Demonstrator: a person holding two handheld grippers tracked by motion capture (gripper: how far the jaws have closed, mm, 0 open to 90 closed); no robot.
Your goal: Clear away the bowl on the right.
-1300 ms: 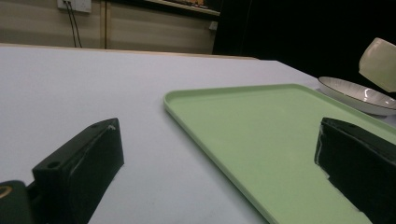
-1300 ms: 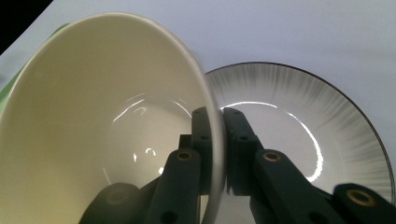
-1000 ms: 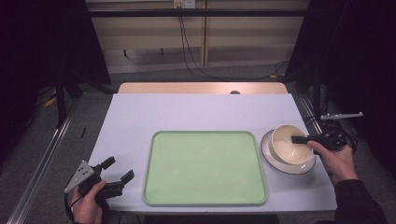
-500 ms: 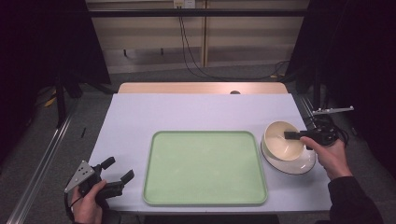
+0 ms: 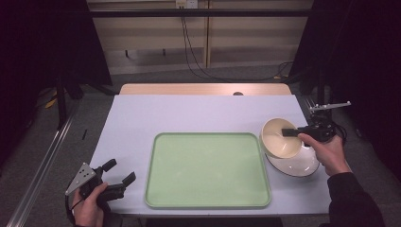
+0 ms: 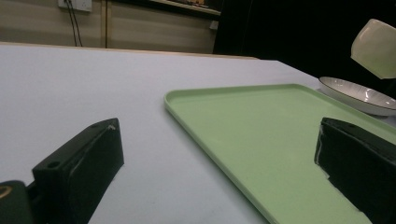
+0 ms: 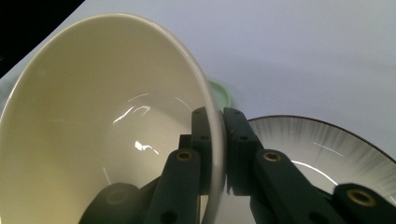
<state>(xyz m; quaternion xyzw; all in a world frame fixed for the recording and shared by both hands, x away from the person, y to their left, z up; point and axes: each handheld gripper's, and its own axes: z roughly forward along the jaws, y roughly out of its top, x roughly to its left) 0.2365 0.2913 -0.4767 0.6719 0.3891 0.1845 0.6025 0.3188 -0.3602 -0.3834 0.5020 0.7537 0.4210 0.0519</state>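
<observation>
High view: right claw (image 5: 289,133) pinches rim of bowl (image 5: 279,138), bowl tilted, lifted off plate (image 5: 295,164) at tabletop (image 5: 203,113) right edge. Likely step: carry bowl toward tray (image 5: 208,169); keep grip firm, level bowl, clear plate rim. Left claw (image 5: 118,174) low near tabletop's front-left corner.

Left gripper view: jaws wide apart, nothing between them; tray ahead, bowl raised above plate far right.

Right gripper view: jaws closed tight on bowl wall (image 7: 112,116), one inside, one outside; plate (image 7: 327,144) below.
</observation>
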